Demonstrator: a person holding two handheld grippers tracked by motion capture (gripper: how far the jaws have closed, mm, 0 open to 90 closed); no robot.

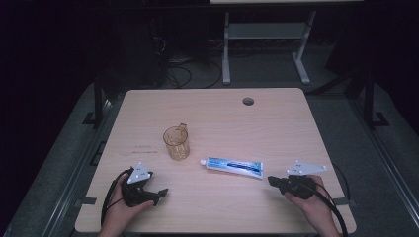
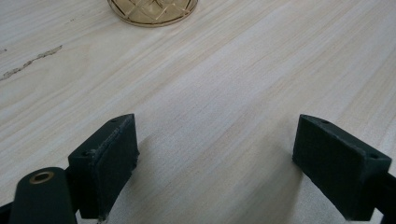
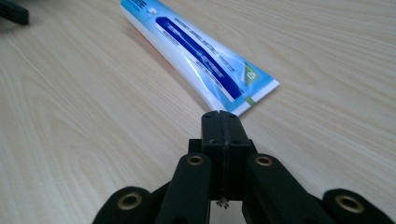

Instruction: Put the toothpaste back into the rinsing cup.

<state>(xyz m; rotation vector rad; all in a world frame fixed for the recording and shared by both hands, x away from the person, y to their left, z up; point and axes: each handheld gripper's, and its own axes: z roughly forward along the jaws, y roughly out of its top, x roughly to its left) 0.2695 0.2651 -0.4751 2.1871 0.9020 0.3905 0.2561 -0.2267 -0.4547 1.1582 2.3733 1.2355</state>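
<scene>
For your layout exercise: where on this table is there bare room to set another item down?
The table's far half beyond the amber cup is bare, as is the near strip between both grippers. The middle is crowded, with the cup beside the toothpaste tube.

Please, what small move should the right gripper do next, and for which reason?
Probably it should open first. The right gripper is shut with nothing in it, and it points at the flat end of the toothpaste tube, which lies just ahead on the table. Shut jaws cannot take the tube. The left gripper is already open, facing the cup.
</scene>
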